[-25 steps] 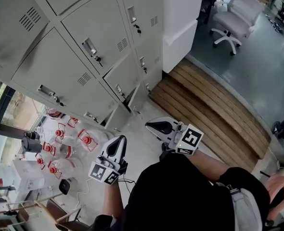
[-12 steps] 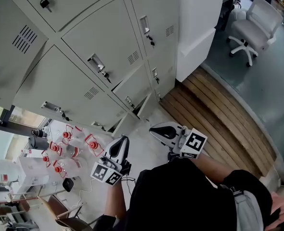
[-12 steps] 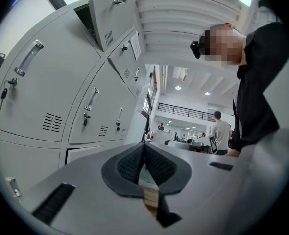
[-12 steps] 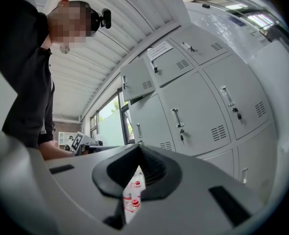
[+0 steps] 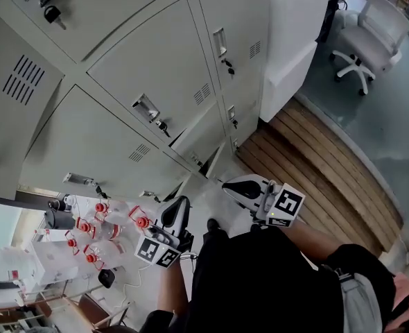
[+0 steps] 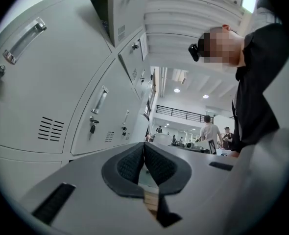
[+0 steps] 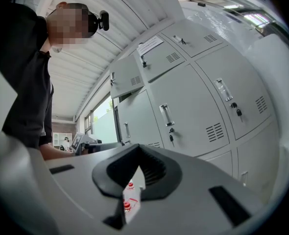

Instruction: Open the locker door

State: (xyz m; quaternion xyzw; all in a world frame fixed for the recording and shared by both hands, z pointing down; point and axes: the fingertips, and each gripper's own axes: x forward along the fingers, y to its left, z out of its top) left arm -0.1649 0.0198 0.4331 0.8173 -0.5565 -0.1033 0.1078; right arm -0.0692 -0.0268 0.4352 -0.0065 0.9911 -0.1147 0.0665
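A bank of grey lockers point(image 5: 121, 82) fills the upper left of the head view. Each door has a chrome handle point(image 5: 145, 107) with a key below it. One low door point(image 5: 214, 161) stands ajar near the floor. My left gripper point(image 5: 179, 202) is held at the bottom centre, short of the lockers, shut with nothing in it. My right gripper point(image 5: 229, 185) sits to its right, also shut and empty. In the left gripper view the pads of the left gripper point(image 6: 143, 147) meet, with the lockers point(image 6: 61, 92) to the left. In the right gripper view the right gripper point(image 7: 137, 150) is shut beside closed doors point(image 7: 193, 111).
Several clear bottles with red caps point(image 5: 86, 222) stand on the floor at lower left. A wooden platform point(image 5: 315, 158) lies to the right, with a white office chair point(image 5: 371, 33) beyond it and a white pillar point(image 5: 294, 19) beside the lockers. People point(image 6: 210, 131) stand far off.
The lockers have grown larger and shifted in the head view as I moved along them. Both grippers travelled with me and stayed shut.
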